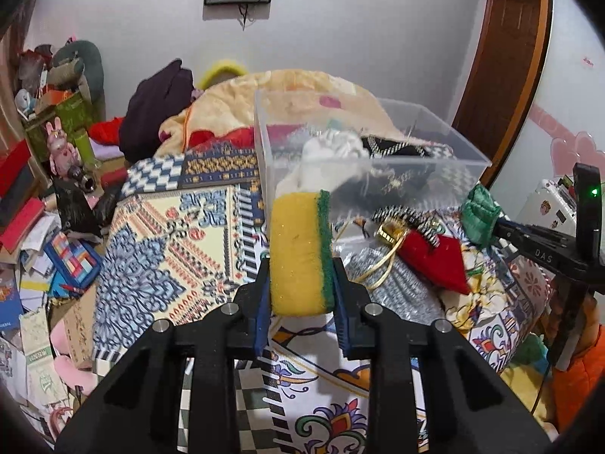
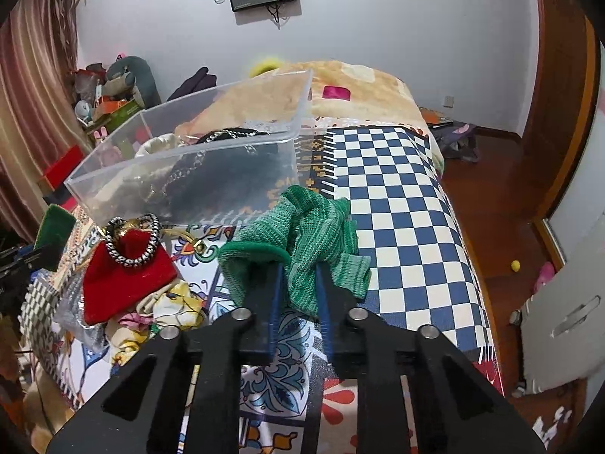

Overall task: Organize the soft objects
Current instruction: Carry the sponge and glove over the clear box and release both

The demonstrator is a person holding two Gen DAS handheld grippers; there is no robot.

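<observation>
My left gripper (image 1: 301,283) is shut on a yellow sponge with a green scouring side (image 1: 298,253), held upright above the patterned bedspread in front of a clear plastic bin (image 1: 378,174). The bin holds white and black soft items. My right gripper (image 2: 298,276) is shut on a green knitted cloth (image 2: 314,227), just right of the bin (image 2: 189,166). The cloth and right gripper also show in the left wrist view (image 1: 482,215). A red pouch (image 2: 124,280) with a metal chain lies on the bed between the grippers, also visible in the left wrist view (image 1: 435,261).
A folded beige blanket (image 2: 340,87) lies behind the bin. A floral fabric piece (image 2: 166,310) lies by the red pouch. Cluttered books and boxes (image 1: 41,249) fill the floor left of the bed. A wooden door (image 1: 503,56) stands at the right.
</observation>
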